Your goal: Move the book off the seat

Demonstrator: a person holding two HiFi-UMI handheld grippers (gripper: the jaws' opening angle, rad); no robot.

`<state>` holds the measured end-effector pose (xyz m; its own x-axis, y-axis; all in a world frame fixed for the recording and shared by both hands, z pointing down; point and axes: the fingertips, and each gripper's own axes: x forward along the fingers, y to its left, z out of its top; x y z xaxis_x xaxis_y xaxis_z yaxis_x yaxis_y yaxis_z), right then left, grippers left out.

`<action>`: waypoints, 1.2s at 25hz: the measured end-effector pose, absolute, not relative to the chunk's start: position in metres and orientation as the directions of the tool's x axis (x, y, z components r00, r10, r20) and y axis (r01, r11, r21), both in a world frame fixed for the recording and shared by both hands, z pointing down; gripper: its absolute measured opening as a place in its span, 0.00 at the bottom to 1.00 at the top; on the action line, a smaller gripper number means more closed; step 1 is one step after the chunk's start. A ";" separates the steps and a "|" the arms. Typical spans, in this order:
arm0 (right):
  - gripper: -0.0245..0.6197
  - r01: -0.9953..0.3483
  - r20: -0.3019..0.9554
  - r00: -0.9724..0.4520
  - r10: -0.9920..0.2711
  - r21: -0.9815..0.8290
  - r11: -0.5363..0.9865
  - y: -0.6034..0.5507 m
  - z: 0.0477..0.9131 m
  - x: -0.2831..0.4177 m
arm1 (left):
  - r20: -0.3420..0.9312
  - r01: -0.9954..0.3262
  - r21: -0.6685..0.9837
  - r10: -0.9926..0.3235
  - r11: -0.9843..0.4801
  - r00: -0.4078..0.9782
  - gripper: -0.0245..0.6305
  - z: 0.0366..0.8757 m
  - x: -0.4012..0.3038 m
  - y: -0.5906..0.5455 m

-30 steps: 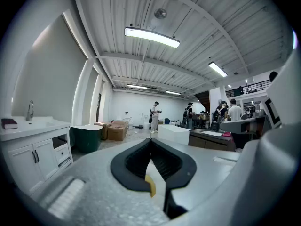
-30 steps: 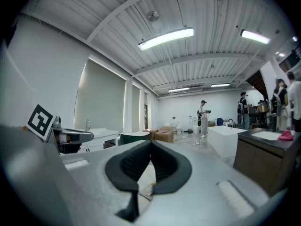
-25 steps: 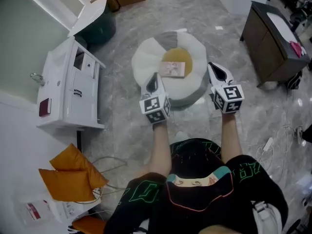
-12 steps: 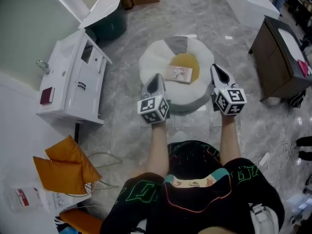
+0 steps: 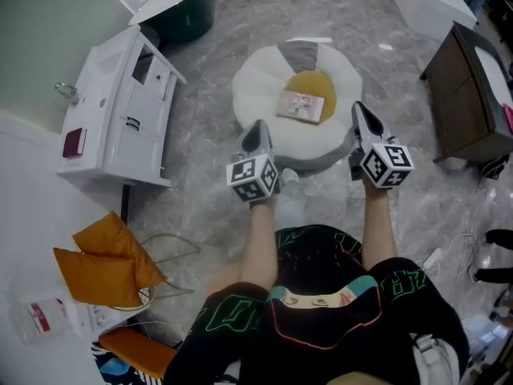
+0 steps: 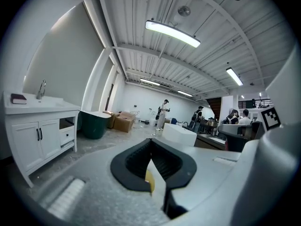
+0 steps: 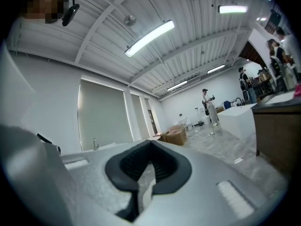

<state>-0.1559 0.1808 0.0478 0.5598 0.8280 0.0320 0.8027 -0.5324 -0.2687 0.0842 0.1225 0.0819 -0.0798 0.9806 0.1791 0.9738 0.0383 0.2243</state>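
left gripper (image 5: 257,127) and right gripper (image 5: 360,109) each have their jaws pressed together with nothing between them, and hang side by side over the near edge of the round white seat (image 5: 256,95). the book (image 5: 301,107) lies flat on the seat's yellow centre pad (image 5: 319,83), beyond the gripper tips and touched by neither. a white cabinet (image 5: 120,127) stands to the left on the grey marble floor (image 5: 200,207).

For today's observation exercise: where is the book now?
In the head view, the book lies on the yellow centre of the white seat, ahead of and between the left gripper and right gripper.
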 end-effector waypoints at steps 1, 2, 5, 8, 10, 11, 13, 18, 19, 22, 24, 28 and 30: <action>0.04 0.805 0.039 0.556 0.830 -0.274 -0.526 0.186 0.053 -0.158 | 0.189 0.972 0.229 0.978 0.042 -0.087 0.05 0.089 0.083 0.129; 0.04 0.811 0.050 0.550 0.834 -0.273 -0.518 0.190 0.058 -0.159 | 0.199 0.971 0.235 0.975 0.048 -0.097 0.05 0.096 0.080 0.135; 0.04 0.834 0.086 0.523 0.848 -0.257 -0.489 0.207 0.071 -0.163 | 0.226 0.965 0.254 0.965 0.070 -0.130 0.05 0.114 0.073 0.158; 0.04 0.856 0.136 0.497 0.857 -0.239 -0.459 0.235 0.087 -0.162 | 0.261 0.956 0.283 0.953 0.078 -0.154 0.05 0.135 0.072 0.186; 0.04 0.865 0.187 0.490 0.851 -0.228 -0.448 0.252 0.104 -0.159 | 0.300 0.948 0.311 0.941 0.059 -0.157 0.05 0.156 0.074 0.203; 0.04 0.866 0.214 0.491 0.845 -0.224 -0.446 0.262 0.113 -0.157 | 0.321 0.945 0.325 0.934 0.046 -0.156 0.05 0.167 0.076 0.211; 0.04 0.867 0.261 0.495 0.828 -0.213 -0.451 0.285 0.130 -0.146 | 0.355 0.937 0.348 0.923 0.017 -0.148 0.05 0.188 0.083 0.230; 0.04 0.848 0.361 0.527 0.770 -0.156 -0.507 0.339 0.158 -0.105 | 0.414 0.907 0.413 0.904 -0.082 -0.106 0.05 0.233 0.115 0.271; 0.04 0.842 0.374 0.533 0.758 -0.147 -0.519 0.349 0.161 -0.094 | 0.422 0.901 0.422 0.901 -0.102 -0.096 0.05 0.239 0.125 0.280; 0.04 0.827 0.406 0.548 0.731 -0.133 -0.546 0.383 0.167 -0.069 | 0.440 0.888 0.438 0.895 -0.144 -0.072 0.05 0.251 0.154 0.306; 0.04 0.821 0.429 0.551 0.716 -0.129 -0.556 0.405 0.171 -0.053 | 0.455 0.879 0.446 0.888 -0.168 -0.061 0.05 0.260 0.168 0.320; 0.04 0.828 0.495 0.524 0.693 -0.108 -0.550 0.433 0.195 -0.029 | 0.499 0.861 0.469 0.864 -0.198 -0.074 0.05 0.285 0.182 0.340; 0.04 0.834 0.527 0.511 0.679 -0.112 -0.541 0.436 0.208 -0.029 | 0.521 0.856 0.479 0.848 -0.197 -0.097 0.05 0.298 0.176 0.346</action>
